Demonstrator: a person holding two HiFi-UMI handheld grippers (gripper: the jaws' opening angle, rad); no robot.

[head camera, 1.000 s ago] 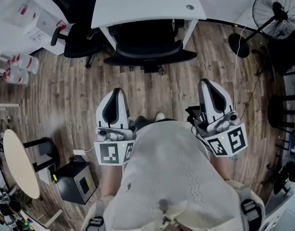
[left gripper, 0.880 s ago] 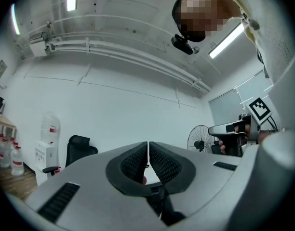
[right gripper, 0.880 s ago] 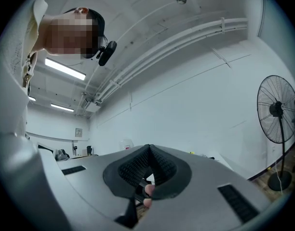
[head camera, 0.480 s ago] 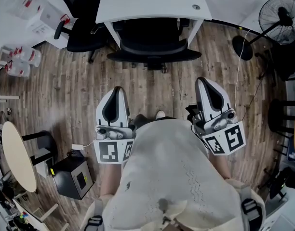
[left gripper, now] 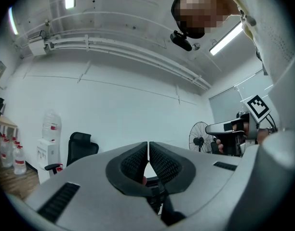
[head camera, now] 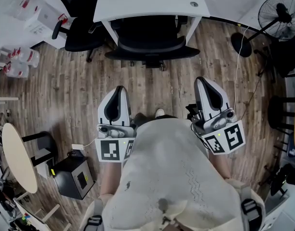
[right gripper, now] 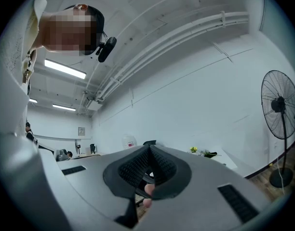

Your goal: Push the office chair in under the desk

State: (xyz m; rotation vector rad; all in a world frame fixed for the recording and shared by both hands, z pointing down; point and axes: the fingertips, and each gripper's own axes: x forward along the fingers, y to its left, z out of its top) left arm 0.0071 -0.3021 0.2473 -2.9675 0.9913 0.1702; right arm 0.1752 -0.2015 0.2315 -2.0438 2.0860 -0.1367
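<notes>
Standing at 6 o'clock in the head view, the person is holding two tongs out level over the wooden floor (head camera: 65, 95), one in each hand. The left tongs (head camera: 119, 88) are resting with both jaws pressed together and nothing between them. The right tongs (head camera: 203, 80) are likewise sitting fully closed and empty. Both are pointing toward 12 o'clock, well apart from the furniture. There, one black office chair (head camera: 147, 44) is sitting with its seat tucked beneath the white surface (head camera: 138, 4), only its curved back and part of its base showing past the front edge. A second black chair (head camera: 77, 32) is standing at 11 o'clock, just beside the surface's left leg, which makes two chairs in all. One standing fan (head camera: 282, 8) is showing at 2 o'clock, and one black box (head camera: 73, 177) is lying on the floor at 8 o'clock.
</notes>
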